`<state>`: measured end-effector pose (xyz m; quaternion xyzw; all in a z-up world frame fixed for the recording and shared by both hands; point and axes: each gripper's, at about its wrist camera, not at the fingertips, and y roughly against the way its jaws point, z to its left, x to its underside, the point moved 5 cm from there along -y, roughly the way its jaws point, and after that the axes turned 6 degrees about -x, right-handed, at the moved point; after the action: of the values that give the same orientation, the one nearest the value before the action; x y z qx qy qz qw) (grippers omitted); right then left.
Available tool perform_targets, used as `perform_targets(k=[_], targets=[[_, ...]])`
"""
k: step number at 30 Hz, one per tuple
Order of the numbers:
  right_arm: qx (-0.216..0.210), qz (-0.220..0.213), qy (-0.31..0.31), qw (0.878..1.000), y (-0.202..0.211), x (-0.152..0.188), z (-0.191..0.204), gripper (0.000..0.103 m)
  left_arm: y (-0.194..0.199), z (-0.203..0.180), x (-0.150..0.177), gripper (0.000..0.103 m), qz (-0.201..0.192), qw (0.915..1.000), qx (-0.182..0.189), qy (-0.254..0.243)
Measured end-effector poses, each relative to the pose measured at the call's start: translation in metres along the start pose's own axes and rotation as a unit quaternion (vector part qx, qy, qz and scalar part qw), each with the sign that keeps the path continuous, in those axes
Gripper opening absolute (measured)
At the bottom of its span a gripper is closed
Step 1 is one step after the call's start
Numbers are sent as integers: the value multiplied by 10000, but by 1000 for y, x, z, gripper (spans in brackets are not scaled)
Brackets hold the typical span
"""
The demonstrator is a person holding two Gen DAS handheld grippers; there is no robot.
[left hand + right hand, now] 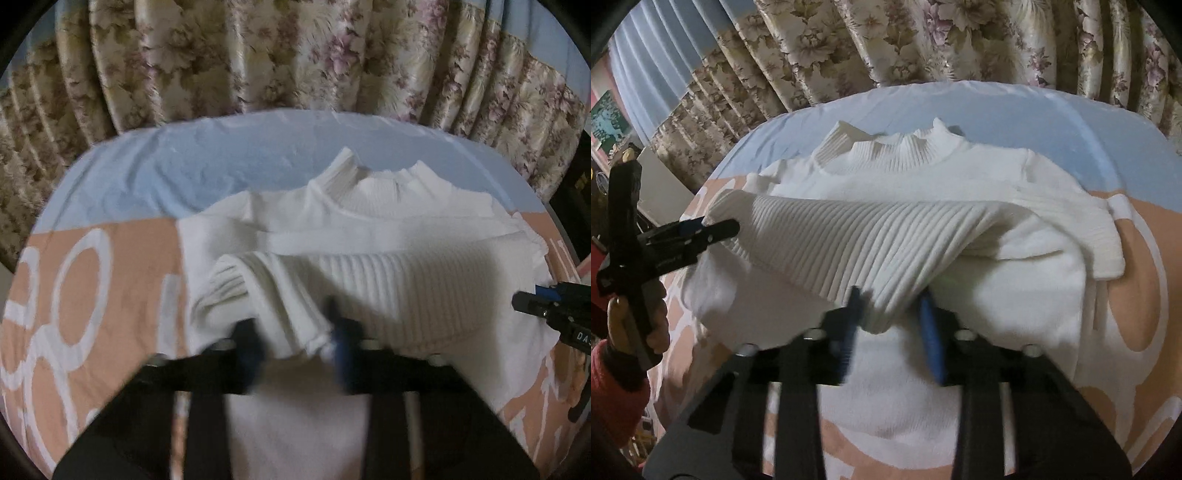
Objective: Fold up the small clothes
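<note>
I'm pinching the white ribbed sweater [369, 229] lying mid-frame on the bed sheet [110, 280]: left tool [295, 339] is clamping its hem, right tool [892, 314] another fold. Only the right view is showing my hand [657, 317] at lower left.

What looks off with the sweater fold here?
Nothing damaged. The white sweater lies skewed: its ribbed sleeve crosses the body diagonally, pinched at both ends by the left tongs and right tongs, collar rumpled.
</note>
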<state>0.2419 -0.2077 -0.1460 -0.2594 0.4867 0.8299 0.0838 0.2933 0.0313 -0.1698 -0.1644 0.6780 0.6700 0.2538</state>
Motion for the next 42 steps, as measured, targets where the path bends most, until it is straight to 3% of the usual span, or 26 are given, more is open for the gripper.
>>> perform_targets(k=[5,9,12,17,20,21,22,23,24,26,29,34,39,42], targets=[[54,-334,132,9993,10,-17,-3,13,-5,0,-21,18,-87,9999,-5,-81],[61,-634,112,9979,12,-54,-14,13,-7,5,-44,18,-227,9997,-54,-17],[99,-638,6,9979,0,-74,-25,13,-21,8,-57,18,-225,9996,-179,-30],[217,-199,-242,9993,-40,-92,-48,15,-46,15,-69,21,22,9997,-255,5],[56,-324,-483,9983,-41,-99,-56,21,-51,14,-74,23,114,9995,-292,-32],[22,-371,-509,9980,-38,-100,-57,23,-50,14,-74,32,105,9995,-304,-29],[9,-468,-533,9975,-32,-101,-59,36,-46,16,-75,53,70,9993,-376,-4],[-7,-553,-552,9969,-26,-102,-60,50,-42,18,-77,62,0,9991,-428,25],[-88,-690,-570,9960,-16,-103,-60,51,-35,21,-80,70,-108,9990,-423,71],[-72,-825,-518,9952,-2,-104,-62,51,-24,26,-82,70,-218,9992,-306,149],[460,-862,-35,9952,14,-101,-56,53,-12,32,-78,70,-317,9984,-426,178],[794,-318,1014,9912,-10,-80,-26,53,-23,31,-56,70,-172,9966,-802,-100],[1059,137,1556,9820,-45,-68,-13,50,-45,41,-40,70,157,9966,-809,30],[1193,226,1533,9807,-54,-68,-23,30,-47,44,-39,70,169,9968,-776,95]])
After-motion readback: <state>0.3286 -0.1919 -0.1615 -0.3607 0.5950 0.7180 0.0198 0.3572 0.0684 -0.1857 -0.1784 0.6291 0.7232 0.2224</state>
